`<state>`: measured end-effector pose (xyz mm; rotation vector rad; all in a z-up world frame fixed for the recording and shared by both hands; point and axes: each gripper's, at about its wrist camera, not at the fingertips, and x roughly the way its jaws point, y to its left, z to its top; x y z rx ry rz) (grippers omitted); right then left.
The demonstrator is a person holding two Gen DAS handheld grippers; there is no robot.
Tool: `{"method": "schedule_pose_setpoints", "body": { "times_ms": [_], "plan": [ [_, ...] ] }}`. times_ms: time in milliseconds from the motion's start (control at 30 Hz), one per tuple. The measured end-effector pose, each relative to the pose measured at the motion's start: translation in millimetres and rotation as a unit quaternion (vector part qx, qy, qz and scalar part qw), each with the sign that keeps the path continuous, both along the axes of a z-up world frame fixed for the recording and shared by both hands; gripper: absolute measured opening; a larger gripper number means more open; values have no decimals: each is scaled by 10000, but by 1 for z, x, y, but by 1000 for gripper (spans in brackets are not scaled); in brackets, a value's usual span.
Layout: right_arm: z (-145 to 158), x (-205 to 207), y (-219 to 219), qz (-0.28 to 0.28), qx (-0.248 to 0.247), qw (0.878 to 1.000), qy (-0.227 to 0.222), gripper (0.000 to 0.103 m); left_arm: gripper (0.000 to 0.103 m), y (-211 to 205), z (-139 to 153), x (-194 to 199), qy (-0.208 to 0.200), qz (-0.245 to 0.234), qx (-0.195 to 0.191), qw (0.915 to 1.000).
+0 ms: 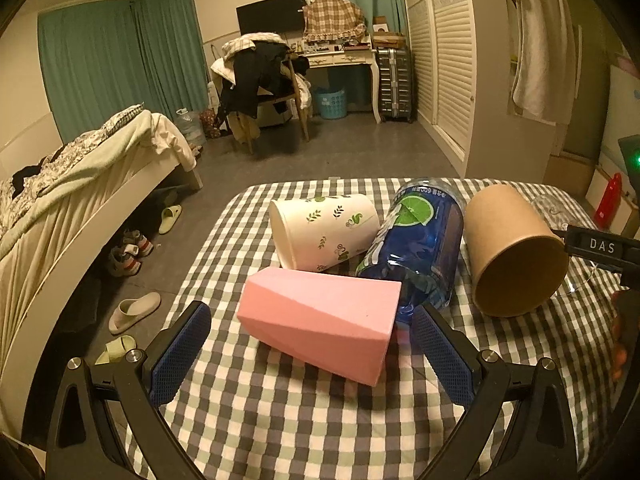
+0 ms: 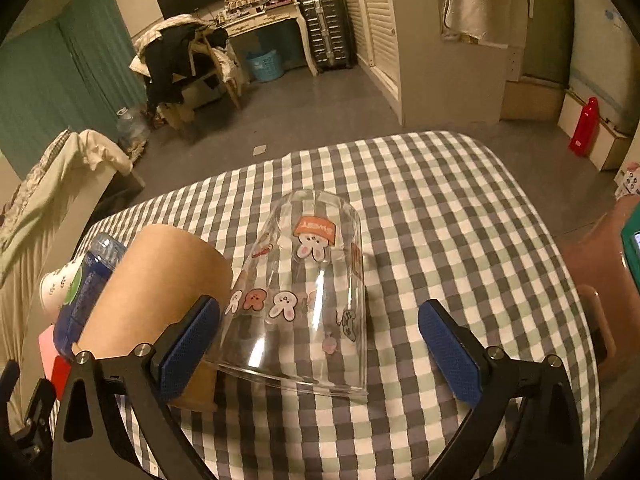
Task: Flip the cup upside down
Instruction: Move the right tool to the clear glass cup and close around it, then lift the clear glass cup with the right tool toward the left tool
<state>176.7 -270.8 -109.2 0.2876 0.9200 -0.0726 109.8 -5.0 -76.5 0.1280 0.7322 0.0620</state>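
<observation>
Several cups lie on their sides on the checked tablecloth point(image 1: 280, 420). A pink faceted cup point(image 1: 320, 320) lies between the open fingers of my left gripper point(image 1: 312, 344); I cannot tell whether the pads touch it. Behind it lie a white leaf-print paper cup point(image 1: 324, 232), a blue bottle point(image 1: 420, 248) and a brown paper cup point(image 1: 516, 252). In the right wrist view a clear cup with rabbit stickers point(image 2: 304, 300) lies on its side between the open fingers of my right gripper point(image 2: 320, 344). The brown cup point(image 2: 160, 292) rests against its left.
The table edge point(image 2: 360, 140) drops to a grey floor. A bed point(image 1: 60, 208) stands on the left with slippers point(image 1: 134, 312) beside it. A chair piled with clothes point(image 1: 260, 76) and a desk point(image 1: 340, 56) are far back. A red bottle point(image 2: 584, 126) stands at right.
</observation>
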Motion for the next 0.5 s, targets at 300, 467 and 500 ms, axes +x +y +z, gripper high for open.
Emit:
{"method": "schedule_pose_setpoints", "body": {
  "times_ms": [300,467,500],
  "plan": [
    [-13,-2,1,324,278,9987,272,71,103,-11,-1,-1,16,-112,37,9999],
    [-5,-25,4,327,166,9990,247,71,103,-14,7,-9,-70,-148,7,9999],
    [-3,-31,4,320,115,9991,237,71,103,-15,9,-12,-98,-154,-3,9998]
  ]
}}
